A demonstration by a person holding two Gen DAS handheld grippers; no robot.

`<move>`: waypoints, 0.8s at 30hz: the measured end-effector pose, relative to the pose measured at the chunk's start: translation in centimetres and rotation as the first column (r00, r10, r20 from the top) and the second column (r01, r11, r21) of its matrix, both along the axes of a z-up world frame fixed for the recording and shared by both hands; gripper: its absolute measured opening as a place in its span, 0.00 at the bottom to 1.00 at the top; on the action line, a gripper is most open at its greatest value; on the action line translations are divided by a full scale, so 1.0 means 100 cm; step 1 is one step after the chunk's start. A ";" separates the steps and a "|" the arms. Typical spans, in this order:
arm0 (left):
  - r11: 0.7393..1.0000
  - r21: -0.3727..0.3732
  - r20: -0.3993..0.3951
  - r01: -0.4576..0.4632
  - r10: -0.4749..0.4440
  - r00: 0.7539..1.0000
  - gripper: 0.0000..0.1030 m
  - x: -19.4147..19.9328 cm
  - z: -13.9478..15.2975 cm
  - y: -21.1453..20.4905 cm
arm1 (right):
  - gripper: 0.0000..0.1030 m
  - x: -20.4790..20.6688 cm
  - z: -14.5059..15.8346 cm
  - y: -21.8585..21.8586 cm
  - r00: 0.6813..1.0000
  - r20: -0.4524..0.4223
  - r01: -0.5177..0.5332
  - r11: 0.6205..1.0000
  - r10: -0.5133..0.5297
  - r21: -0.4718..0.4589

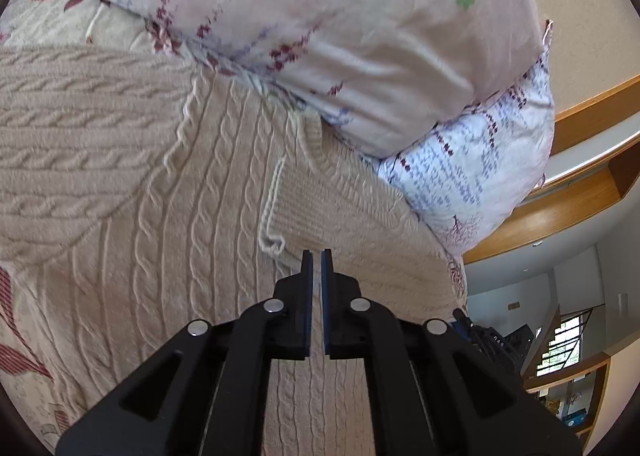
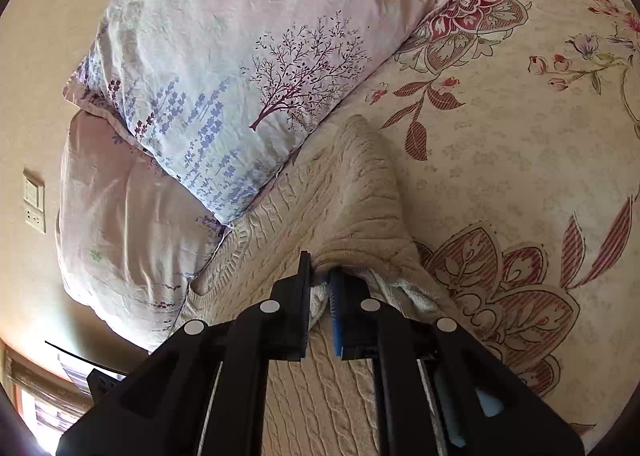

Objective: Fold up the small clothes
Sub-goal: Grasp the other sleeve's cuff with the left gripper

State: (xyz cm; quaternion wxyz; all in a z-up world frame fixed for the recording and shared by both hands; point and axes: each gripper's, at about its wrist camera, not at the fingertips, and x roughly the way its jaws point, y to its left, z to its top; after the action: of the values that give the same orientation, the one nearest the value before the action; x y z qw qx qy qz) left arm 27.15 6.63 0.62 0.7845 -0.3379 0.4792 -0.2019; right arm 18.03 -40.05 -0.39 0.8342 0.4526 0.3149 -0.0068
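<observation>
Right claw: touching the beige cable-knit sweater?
Touching. The right wrist view shows the right claw shut on a bunched fold of the sweater, with knit fabric pinched between the two fingers and lifted into a ridge.

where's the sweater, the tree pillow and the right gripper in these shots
beige cable-knit sweater point(image 1: 224, 184), left wrist view, on its flat knit front
tree-print pillow point(image 2: 240, 68), right wrist view, on the pale cover left of the printed tree
right gripper point(image 2: 320, 288), right wrist view, between its fingertips, pinching a sweater fold
</observation>
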 end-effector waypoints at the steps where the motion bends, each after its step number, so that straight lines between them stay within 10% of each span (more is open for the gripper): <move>1: 1.000 -0.014 -0.024 0.008 -0.008 1.000 0.06 0.001 -0.005 -0.005 | 0.09 0.000 0.000 0.000 1.000 0.000 -0.002 1.000 0.002 -0.001; 4: 1.000 -0.014 -0.052 0.007 -0.007 0.999 0.27 0.004 -0.012 -0.016 | 0.09 -0.001 0.000 -0.001 1.000 0.000 -0.005 1.000 0.005 -0.002; 8: 0.998 -0.027 -0.067 -0.059 0.057 0.996 0.29 0.014 -0.018 -0.022 | 0.09 -0.001 -0.004 -0.004 1.000 -0.022 0.000 1.000 0.000 0.012; 13: 0.988 -0.085 -0.069 -0.129 0.124 0.990 0.00 0.026 -0.027 -0.018 | 0.10 -0.001 -0.015 -0.009 0.999 -0.053 0.017 0.998 -0.014 0.057; 20: 0.975 -0.080 0.103 -0.206 0.214 0.971 0.00 0.004 0.016 0.026 | 0.09 -0.012 0.006 -0.001 0.997 0.069 -0.014 0.999 0.017 -0.043; 24: 0.986 -0.074 0.028 -0.149 0.151 0.988 0.00 0.002 0.001 0.032 | 0.09 -0.005 -0.018 -0.006 1.000 -0.014 -0.011 1.000 0.011 0.008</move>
State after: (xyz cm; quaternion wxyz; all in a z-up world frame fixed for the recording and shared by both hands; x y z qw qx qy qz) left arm 27.37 9.80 0.69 0.7928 -0.3974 0.4317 -0.1650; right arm 17.52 -40.68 -2.19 0.8303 0.4541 0.3232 -0.0043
